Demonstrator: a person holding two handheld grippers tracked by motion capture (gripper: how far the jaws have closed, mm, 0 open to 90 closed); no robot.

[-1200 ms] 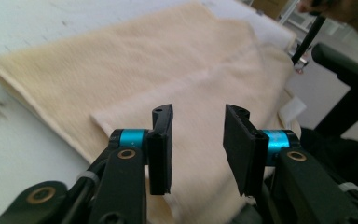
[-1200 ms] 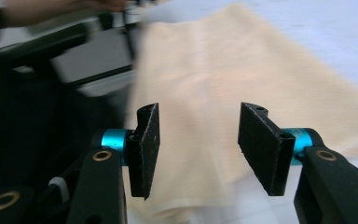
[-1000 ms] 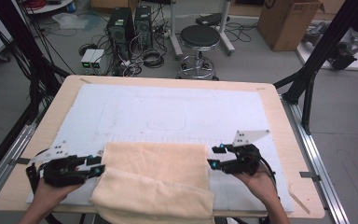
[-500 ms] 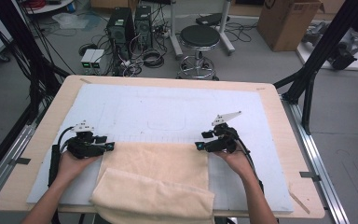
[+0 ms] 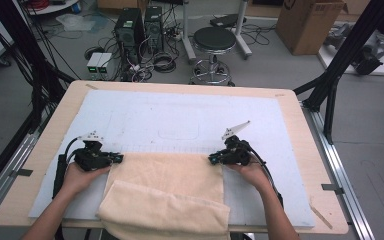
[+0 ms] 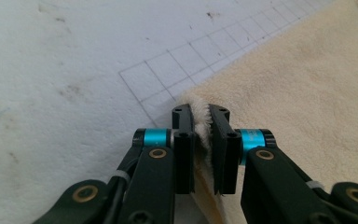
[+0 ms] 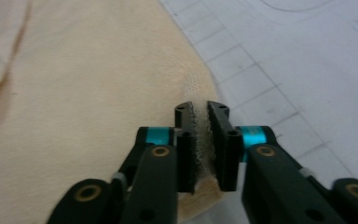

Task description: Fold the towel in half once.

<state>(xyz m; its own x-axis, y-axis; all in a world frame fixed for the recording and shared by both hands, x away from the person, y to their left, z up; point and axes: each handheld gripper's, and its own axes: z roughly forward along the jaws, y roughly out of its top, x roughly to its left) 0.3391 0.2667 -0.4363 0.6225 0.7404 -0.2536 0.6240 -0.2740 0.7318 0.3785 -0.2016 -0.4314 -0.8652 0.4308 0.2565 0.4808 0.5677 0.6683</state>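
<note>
Your left gripper and right gripper have just closed, each pinching a far corner of the cream towel; bare white mat beyond; towel's near part folded.

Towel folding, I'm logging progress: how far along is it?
Done: the towel has its near part folded over. In hand: the left gripper and right gripper have just closed on its far corners. Left: likely carrying that edge over to finish folding.

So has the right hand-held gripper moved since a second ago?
Yes. The right hand-held gripper went up the table, toward the printed grid line, from beside the towel's side edge to its far right corner, and has just closed on it.
</note>
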